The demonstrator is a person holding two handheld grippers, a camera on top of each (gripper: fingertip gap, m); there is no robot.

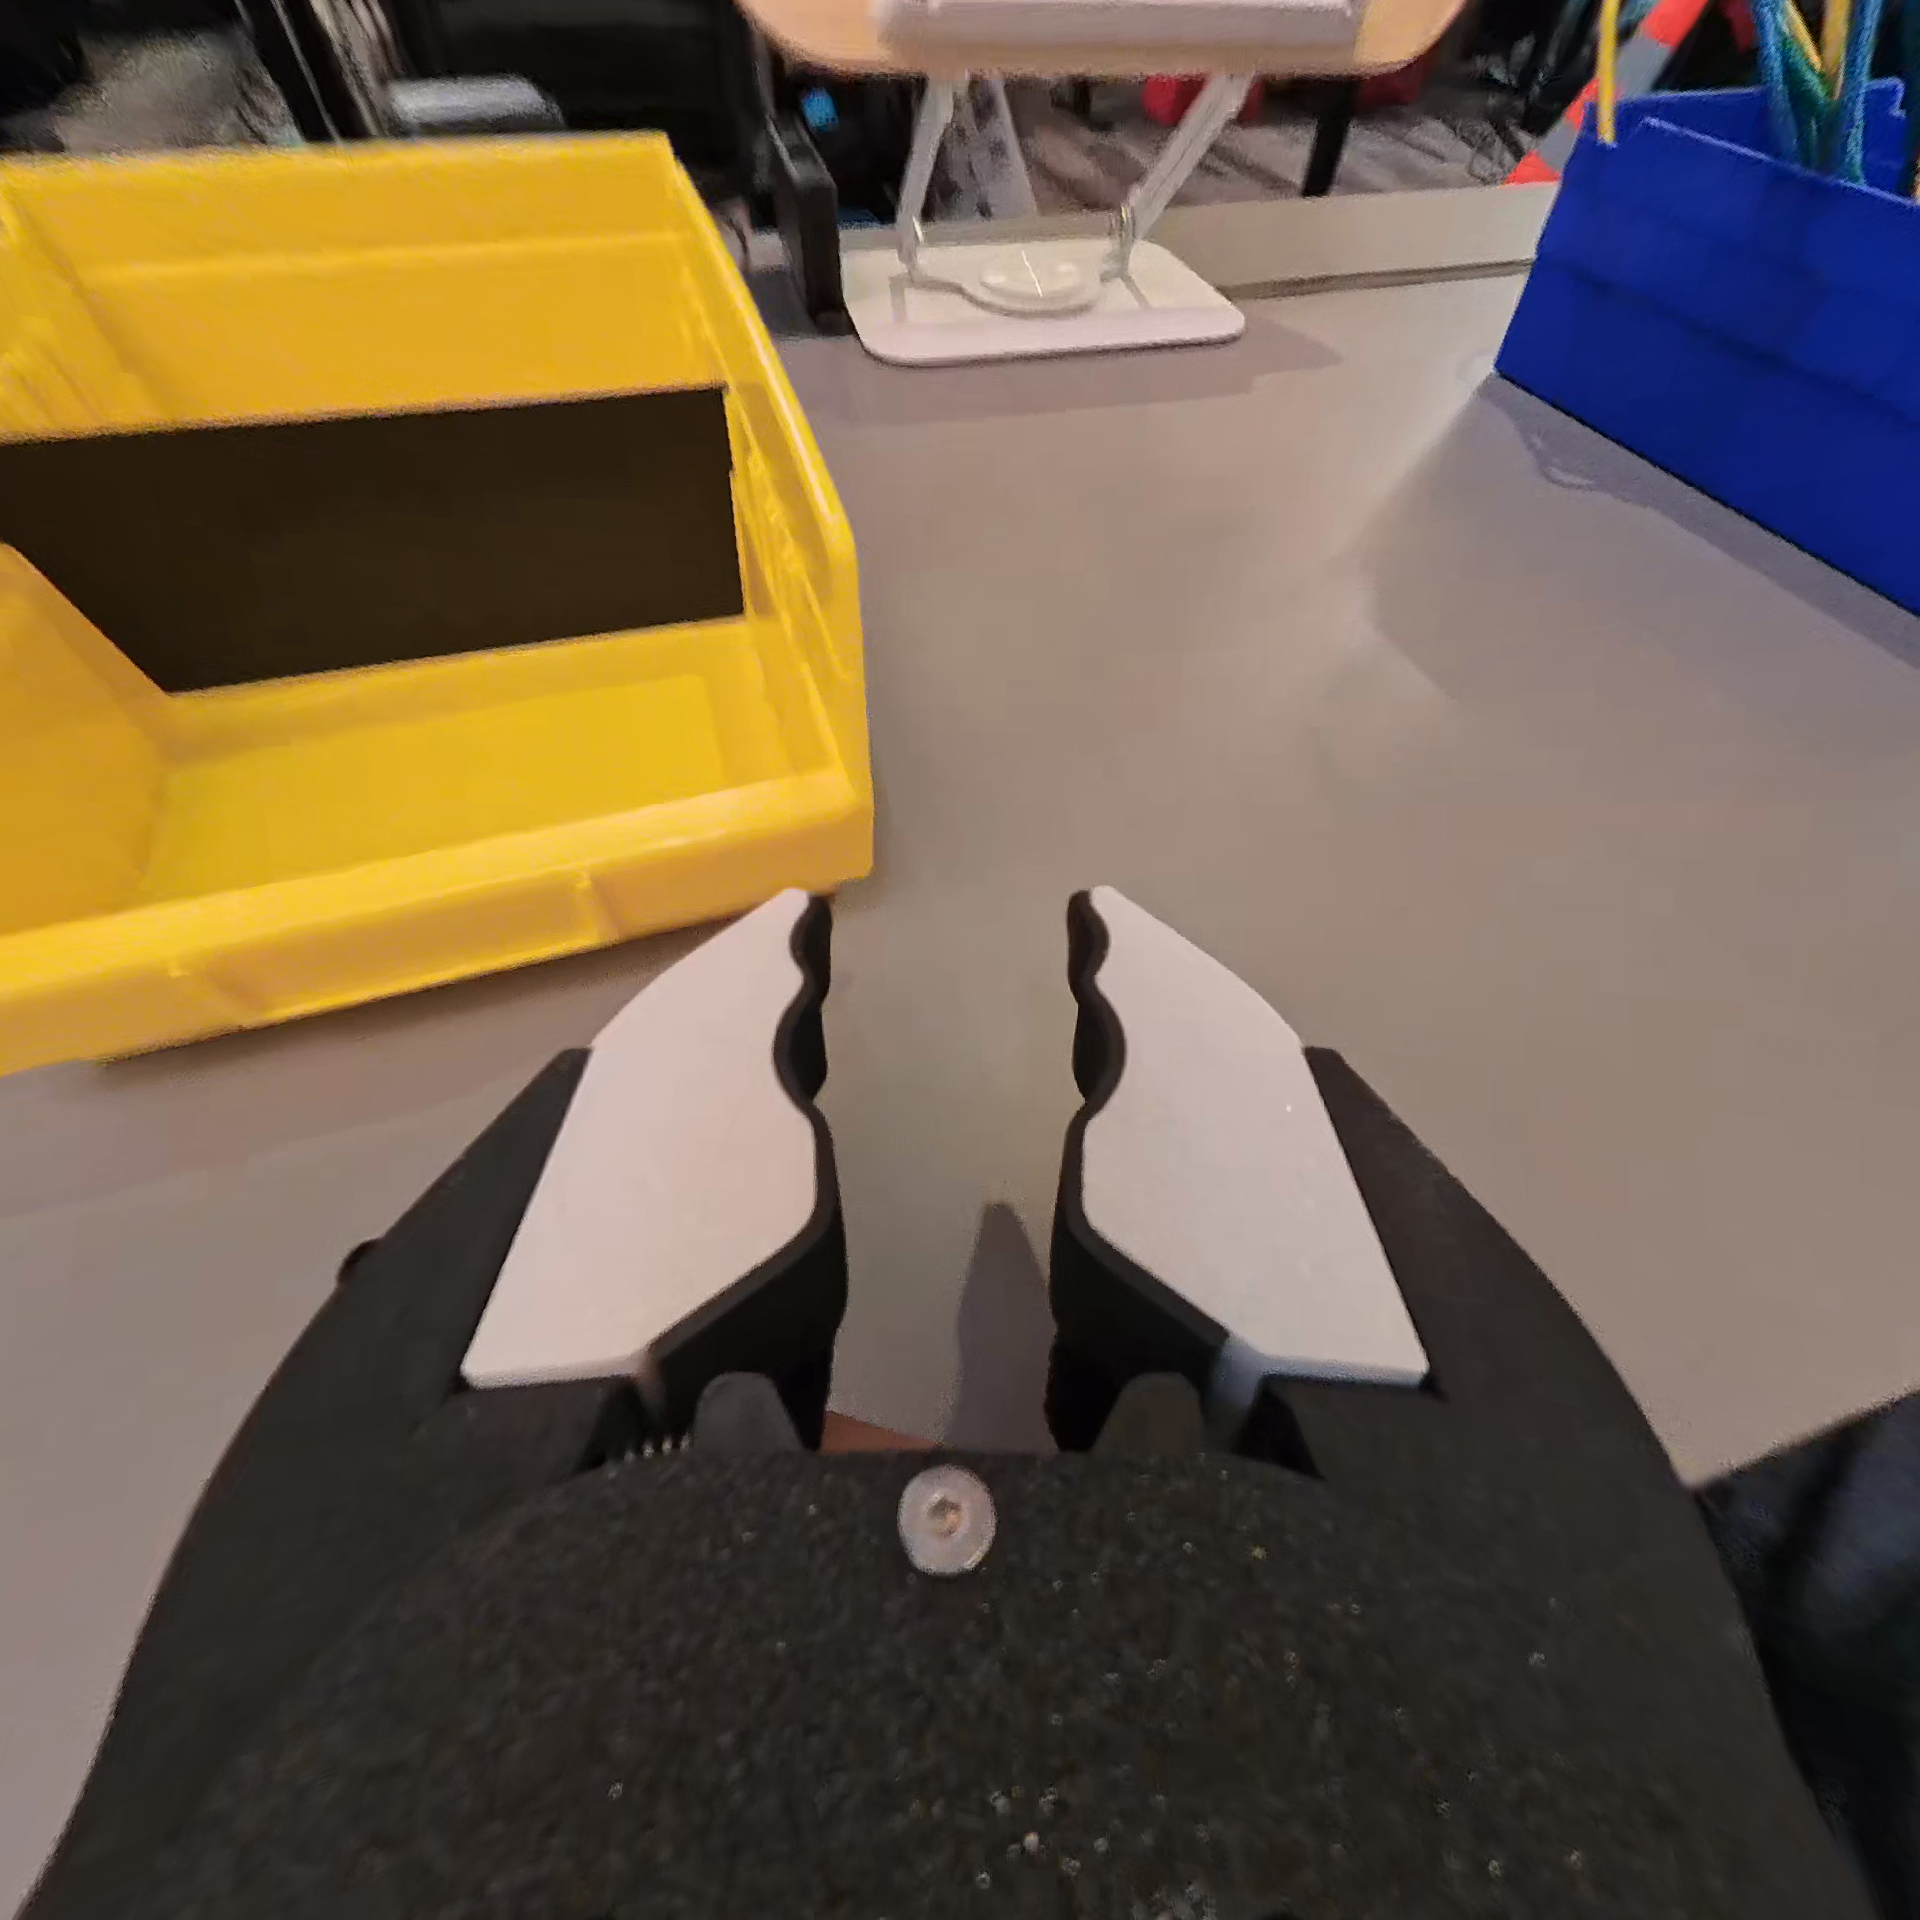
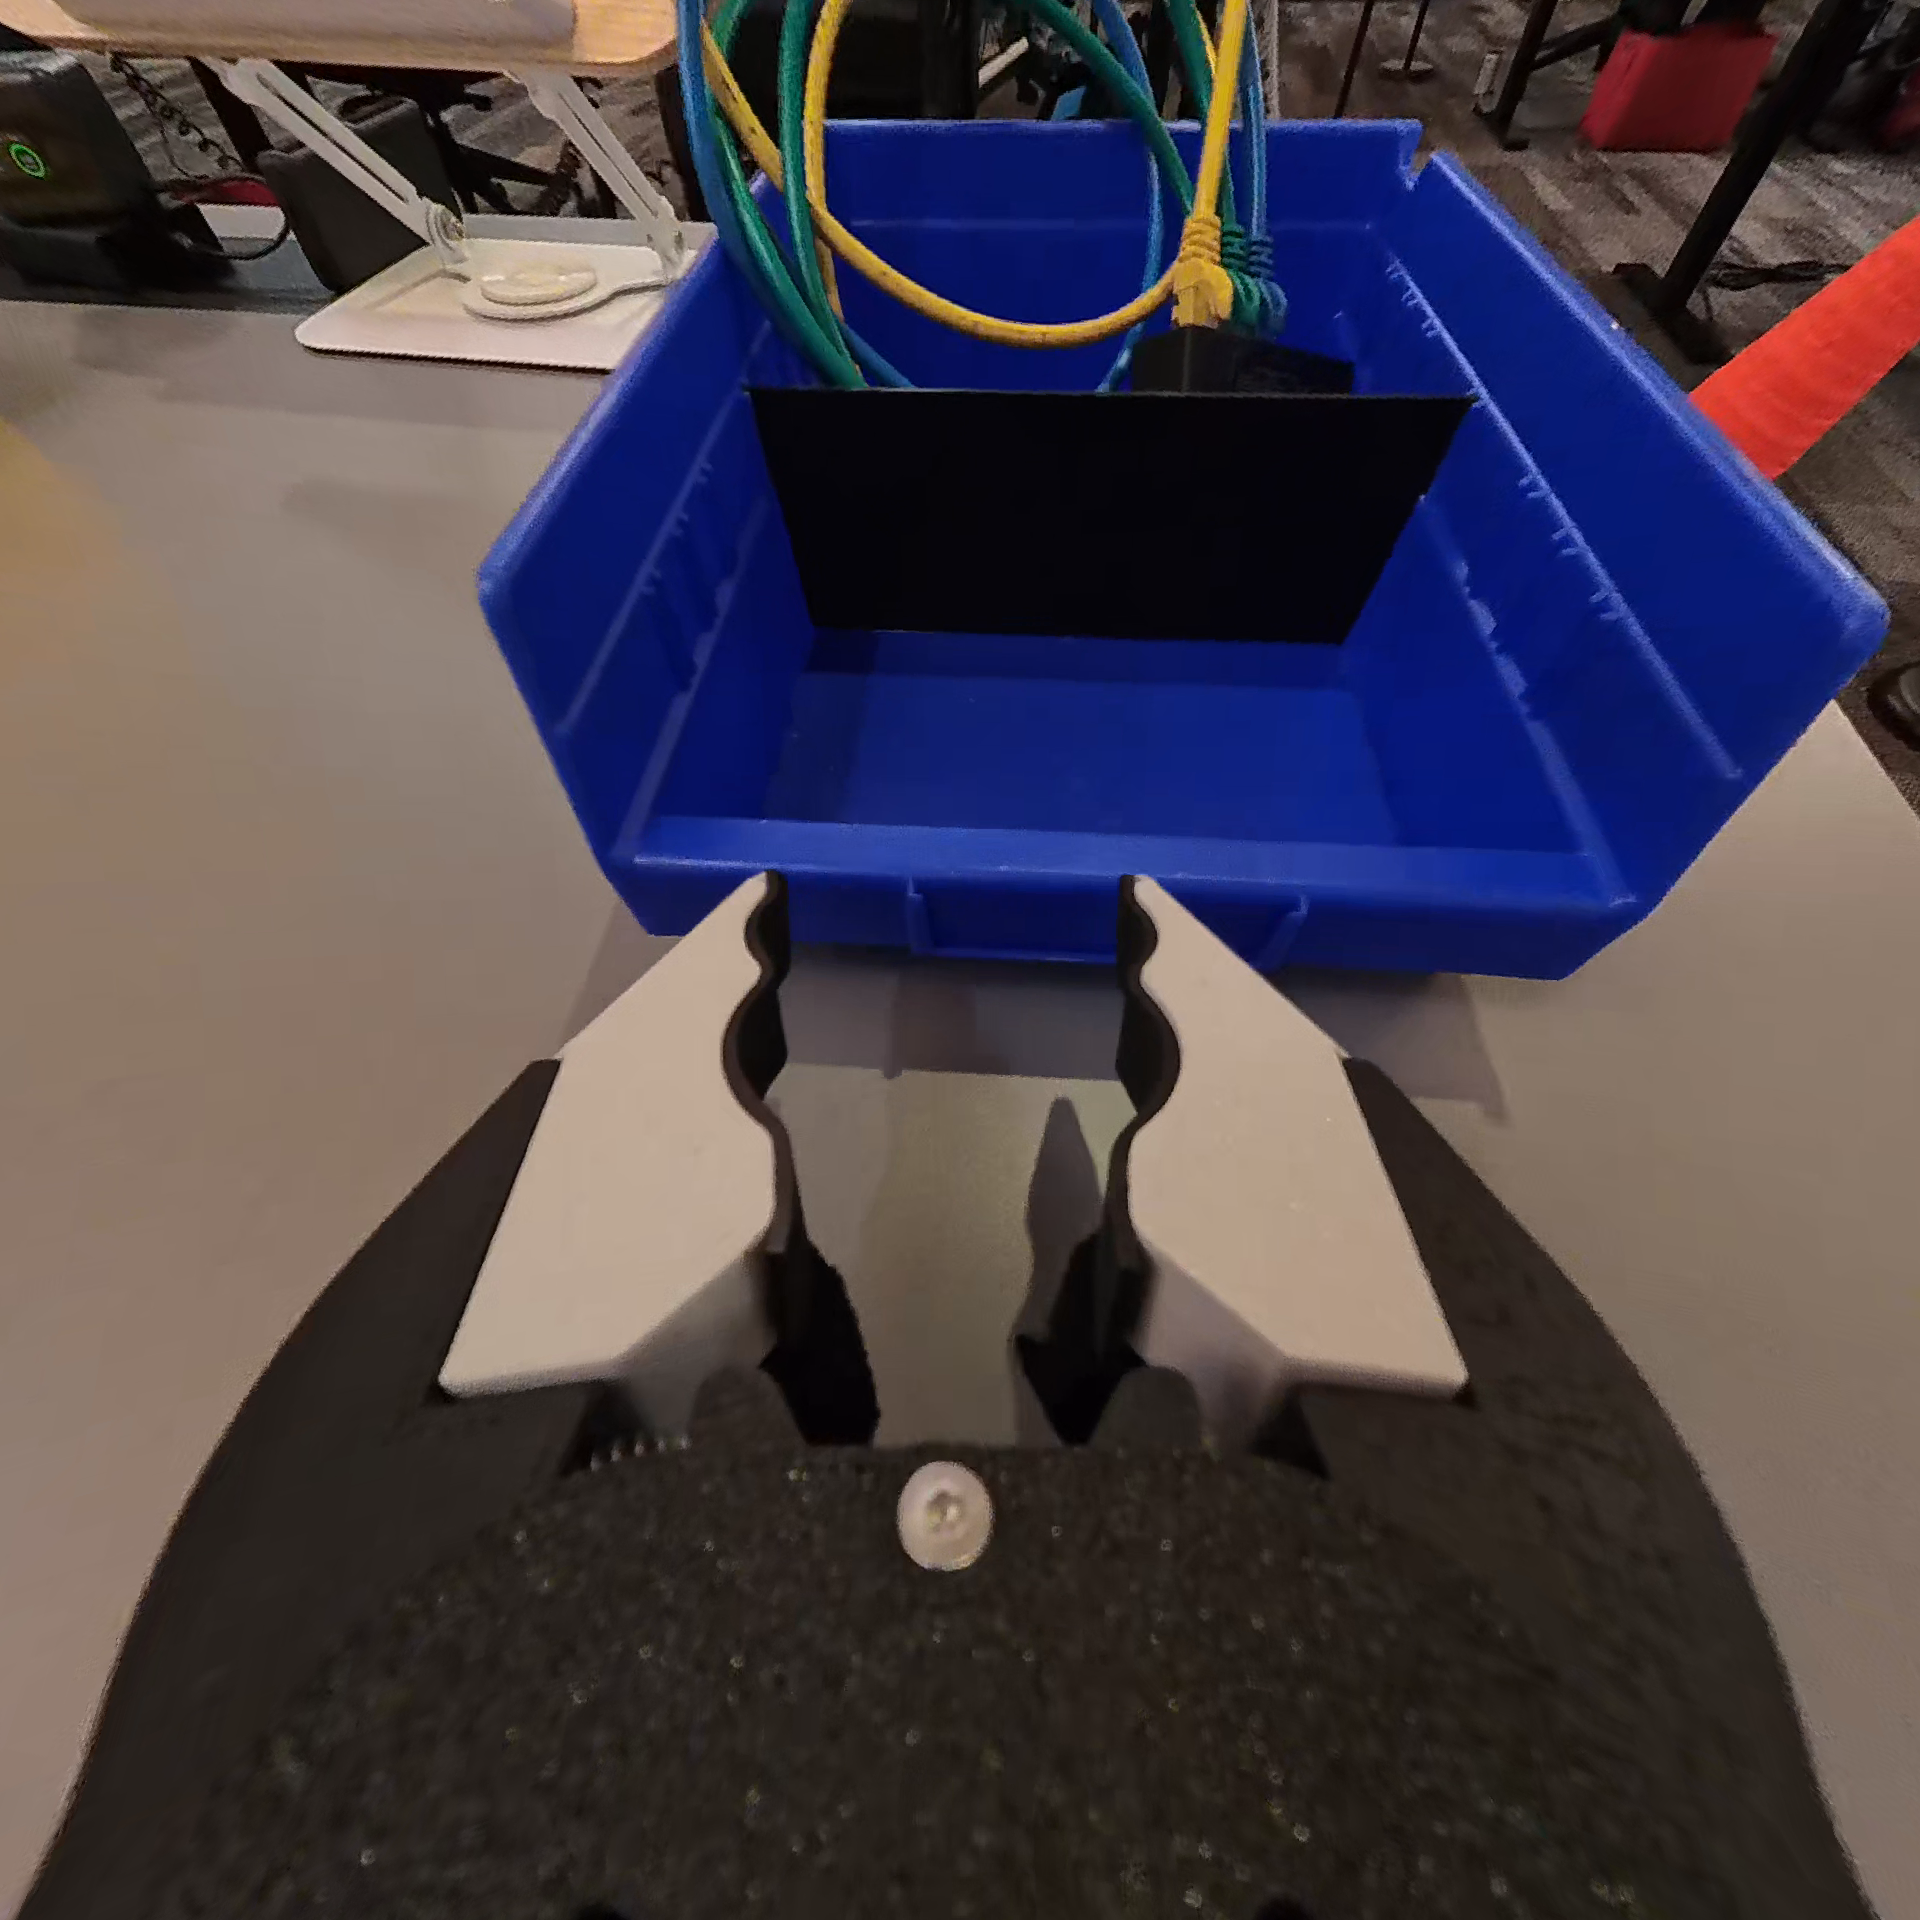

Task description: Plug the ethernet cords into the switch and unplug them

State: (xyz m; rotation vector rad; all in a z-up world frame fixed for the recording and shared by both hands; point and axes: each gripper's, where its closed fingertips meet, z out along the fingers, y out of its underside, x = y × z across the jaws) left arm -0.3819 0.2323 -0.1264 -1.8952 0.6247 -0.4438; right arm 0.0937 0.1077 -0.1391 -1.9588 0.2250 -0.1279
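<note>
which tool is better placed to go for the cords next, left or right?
Right. The right tool is open and faces the blue bin, where the cords sit behind the black divider. The left tool faces bare table beside the yellow bin.

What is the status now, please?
Left gripper open, empty, beside yellow bin. Right gripper open, facing blue bin. Cords plugged into switch behind black divider.
</note>
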